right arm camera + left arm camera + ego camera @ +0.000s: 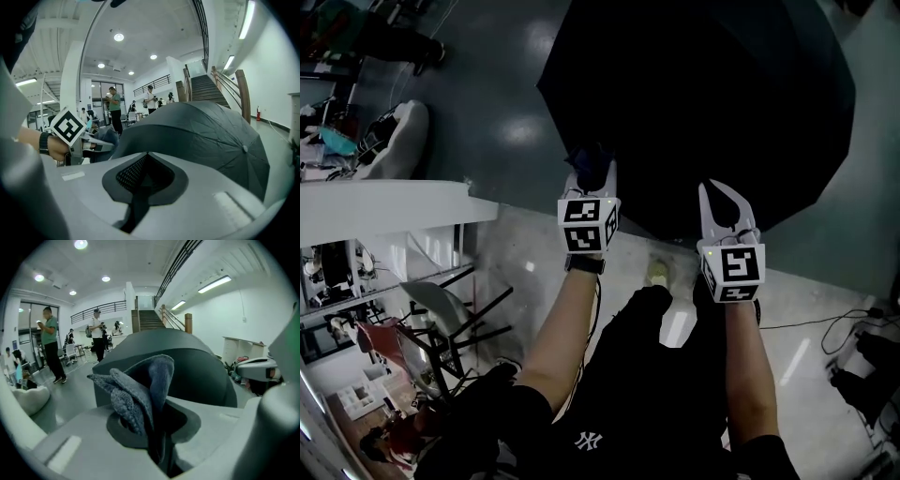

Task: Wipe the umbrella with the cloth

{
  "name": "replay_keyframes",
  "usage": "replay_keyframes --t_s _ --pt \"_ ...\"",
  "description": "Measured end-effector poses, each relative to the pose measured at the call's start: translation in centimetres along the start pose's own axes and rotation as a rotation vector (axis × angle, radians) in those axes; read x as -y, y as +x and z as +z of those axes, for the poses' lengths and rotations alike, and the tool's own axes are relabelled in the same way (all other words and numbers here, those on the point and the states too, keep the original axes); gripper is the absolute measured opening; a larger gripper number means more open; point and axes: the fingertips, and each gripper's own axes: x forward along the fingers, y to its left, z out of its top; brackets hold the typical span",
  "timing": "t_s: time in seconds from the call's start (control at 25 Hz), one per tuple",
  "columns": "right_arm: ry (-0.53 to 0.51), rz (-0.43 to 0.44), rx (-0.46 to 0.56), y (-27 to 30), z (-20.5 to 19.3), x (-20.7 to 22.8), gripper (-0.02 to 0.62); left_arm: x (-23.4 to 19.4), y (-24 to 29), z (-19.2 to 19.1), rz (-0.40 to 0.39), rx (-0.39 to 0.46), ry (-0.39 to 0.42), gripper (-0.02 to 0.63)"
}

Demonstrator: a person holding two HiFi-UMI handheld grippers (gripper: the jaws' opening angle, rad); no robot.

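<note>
**Three cameras around one umbrella**

The head view looks steeply down over the person's forearms [741, 375]. The open umbrella [703, 94] spreads from 12 to 2 o'clock, with the left gripper [596, 176] near centre and the right gripper [724, 202] toward 3 o'clock.

The left gripper view sits low and roughly level, looking along its own jaws. The cloth [136, 394] is very close, the umbrella is just behind it, and a staircase [151, 319] stands far off at 12 o'clock.

The right gripper view faces much the same way. The umbrella is near, from centre to 4 o'clock, the same staircase is at 1 o'clock, and the left gripper is at 9 o'clock.

All three views share the umbrella.
</note>
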Motion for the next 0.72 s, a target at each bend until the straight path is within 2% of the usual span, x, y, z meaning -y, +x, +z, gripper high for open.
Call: replay_keyframes --t_s 0.16,0.36,0.48,0.72 --pt "-0.011 0.004 0.023 1.3 -0.6 -1.5 0.026 -4.7 1.8 -1.9 0.074 -0.021 -0.048 0.169" --pt "-0.017 -0.002 0.046 2.2 -1.4 -2.3 0.026 -8.2 4.4 -2.7 0.113 -0.049 -0.094 0.17" --pt "-0.02 -0.014 0.066 2.8 -1.6 -2.0 0.026 -8.6 5.9 -2.8 0.112 -0.056 -0.117 0.17" --pt "-0.012 -0.041 0.07 2.9 -2.3 -0.5 0.026 -6.7 6.9 -2.3 0.102 -0.036 -0.123 0.173"
